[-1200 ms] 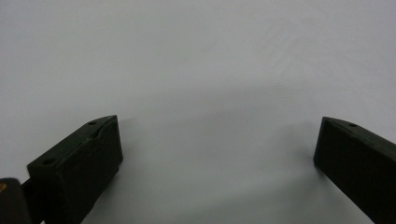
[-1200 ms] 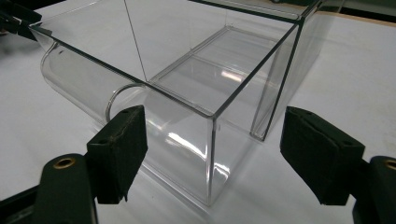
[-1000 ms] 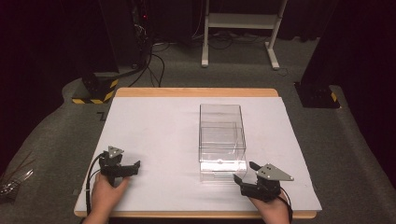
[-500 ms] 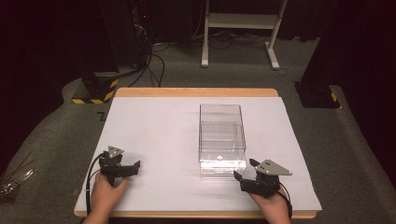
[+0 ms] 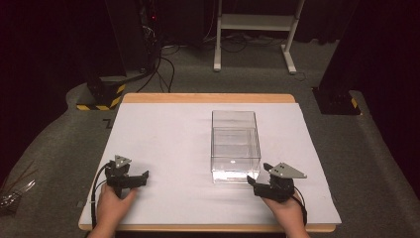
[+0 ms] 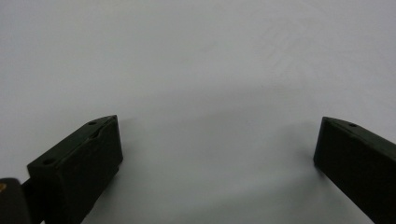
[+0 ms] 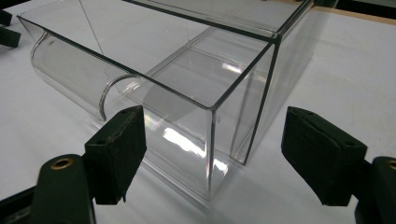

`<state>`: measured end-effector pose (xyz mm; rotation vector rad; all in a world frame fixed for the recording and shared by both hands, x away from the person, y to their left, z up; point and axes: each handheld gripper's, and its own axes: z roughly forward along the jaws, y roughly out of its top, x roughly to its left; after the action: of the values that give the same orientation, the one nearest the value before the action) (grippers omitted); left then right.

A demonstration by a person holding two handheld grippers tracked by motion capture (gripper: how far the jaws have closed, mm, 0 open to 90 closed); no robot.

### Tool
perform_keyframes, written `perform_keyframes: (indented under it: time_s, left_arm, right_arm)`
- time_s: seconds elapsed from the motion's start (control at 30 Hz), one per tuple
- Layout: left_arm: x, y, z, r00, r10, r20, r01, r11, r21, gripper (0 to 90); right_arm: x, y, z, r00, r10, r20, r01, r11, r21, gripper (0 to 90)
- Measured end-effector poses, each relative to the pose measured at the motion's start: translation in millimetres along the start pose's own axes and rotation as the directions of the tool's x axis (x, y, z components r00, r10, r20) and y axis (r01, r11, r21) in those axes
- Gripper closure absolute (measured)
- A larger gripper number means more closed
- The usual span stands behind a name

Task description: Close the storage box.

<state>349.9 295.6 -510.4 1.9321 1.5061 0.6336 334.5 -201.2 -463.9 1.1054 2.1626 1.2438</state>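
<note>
I have the right gripper [image 5: 255,182] at the near right corner of the clear plastic box [image 5: 236,145], which sits on the white sheet [image 5: 168,134] a little right of the table's middle, its long side running away from me. In the right gripper view the jaws stand wide apart with that corner [image 7: 212,140] between them, nothing clamped; the box [image 7: 187,79] looks empty, and a curved clear piece [image 7: 70,79] sits along its near face. I judge the step in hand to be taking hold of this box, so I would bring the jaws squarely onto one flat wall rather than across the corner edge, where the pads would slip on smooth plastic. I would close gently, since thin clear walls flex and the light box could skid on the sheet. The left gripper [image 5: 130,179] rests well apart near the front left, jaws spread over bare sheet [image 6: 196,70], free to steady the far side if needed.
</note>
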Motion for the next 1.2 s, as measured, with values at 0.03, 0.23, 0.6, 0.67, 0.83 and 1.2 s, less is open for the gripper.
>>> perform_keyframes:
  time_s: [0.03,0.23,0.6,0.67,0.83,1.2]
  left_arm:
    - [0.0,0.0,0.0,1.0000,0.000,0.000,0.000,1.0000,0.000,1.4]
    - [0.0,0.0,0.0,1.0000,0.000,0.000,0.000,1.0000,0.000,1.3]
    - [0.0,0.0,0.0,1.0000,0.000,0.000,0.000,1.0000,0.000,1.4]
    - [0.0,0.0,0.0,1.0000,0.000,0.001,0.000,1.0000,0.001,1.4]
    - [0.0,0.0,0.0,1.0000,0.000,0.000,0.000,1.0000,0.000,1.3]
    - [0.0,0.0,0.0,1.0000,0.000,0.000,0.000,1.0000,0.000,1.3]
  right_arm:
    - [-1.2,0.4,1.2,1.0000,-0.003,0.001,0.003,1.0000,-0.003,22.4]
    - [-4.5,2.2,5.9,0.9999,0.012,0.003,-0.012,0.9999,-0.008,22.4]
    - [-7.4,6.9,13.0,0.9998,0.017,0.009,-0.017,0.9998,-0.005,22.3]
    - [-8.5,7.6,14.7,0.9998,0.018,0.013,-0.017,0.9998,-0.008,22.3]
    - [-10.1,9.8,17.6,0.9995,0.026,0.020,-0.025,0.9996,-0.010,22.3]
    - [-15.4,15.0,24.8,0.9988,0.041,0.027,-0.041,0.9990,-0.019,22.3]
